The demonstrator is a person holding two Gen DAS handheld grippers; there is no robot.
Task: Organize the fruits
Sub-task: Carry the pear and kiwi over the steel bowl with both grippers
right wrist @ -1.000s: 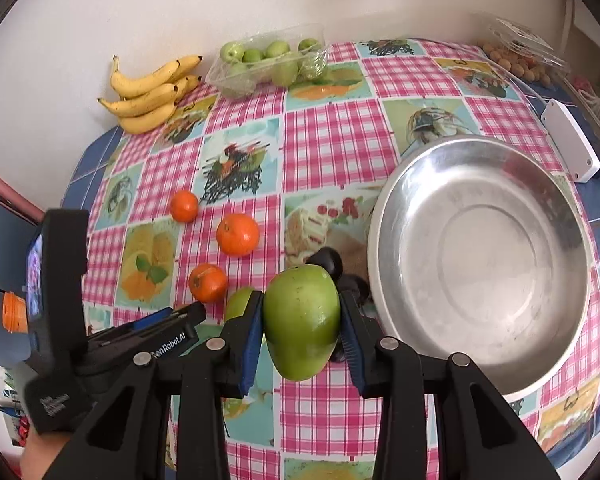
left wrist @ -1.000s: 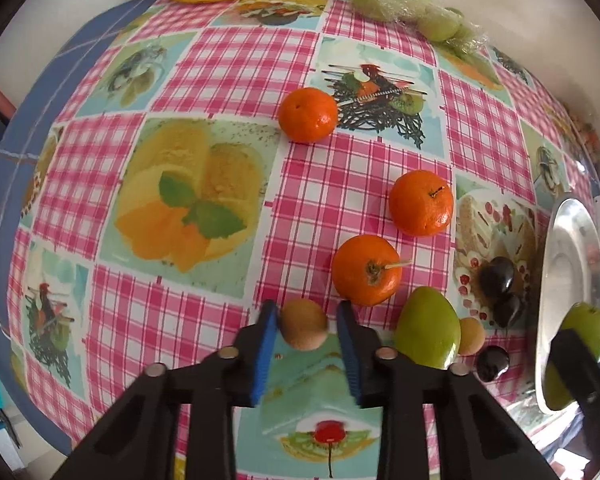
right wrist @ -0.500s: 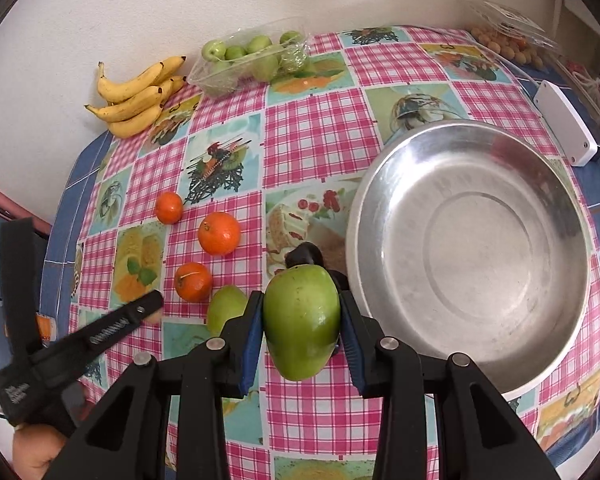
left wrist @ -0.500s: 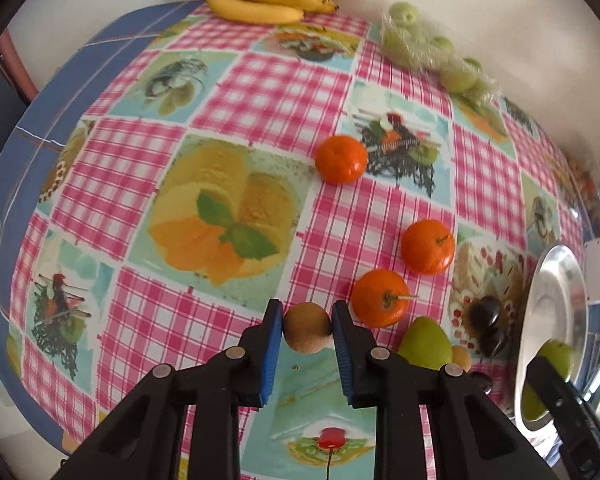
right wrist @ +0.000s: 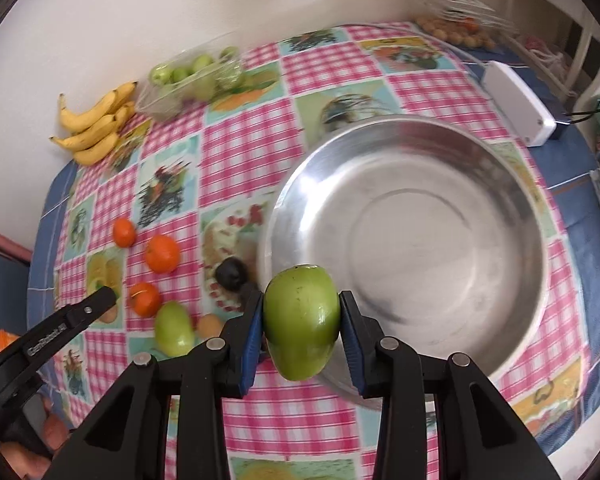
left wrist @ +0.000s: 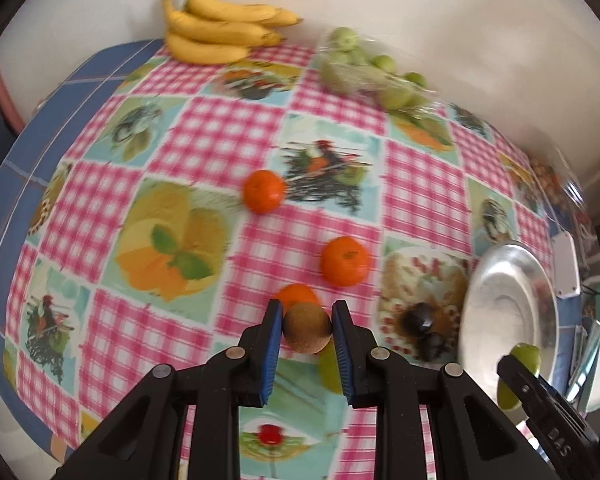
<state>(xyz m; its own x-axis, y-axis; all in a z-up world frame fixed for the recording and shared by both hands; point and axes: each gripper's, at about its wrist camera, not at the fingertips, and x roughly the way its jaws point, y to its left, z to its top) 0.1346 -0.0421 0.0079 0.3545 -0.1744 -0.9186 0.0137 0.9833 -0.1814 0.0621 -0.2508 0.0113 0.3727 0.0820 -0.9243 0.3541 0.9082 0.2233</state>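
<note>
Left wrist view: the kiwi (left wrist: 307,328), grasped on the cloth a second ago, is now seen lifted clear, clamped in the left gripper (left wrist: 306,330); three oranges (left wrist: 344,261) lie ahead. Right wrist view: the green mango (right wrist: 301,322) is held clamped in the right gripper (right wrist: 302,328), carried nearer the steel bowl (right wrist: 412,184) ahead-right; nothing is seen inside the bowl, so the first deposit is judged imminent.

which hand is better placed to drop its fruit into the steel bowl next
Right. The right gripper holds the green mango at the steel bowl rim; the left gripper holds its kiwi farther away, beside the oranges.
</note>
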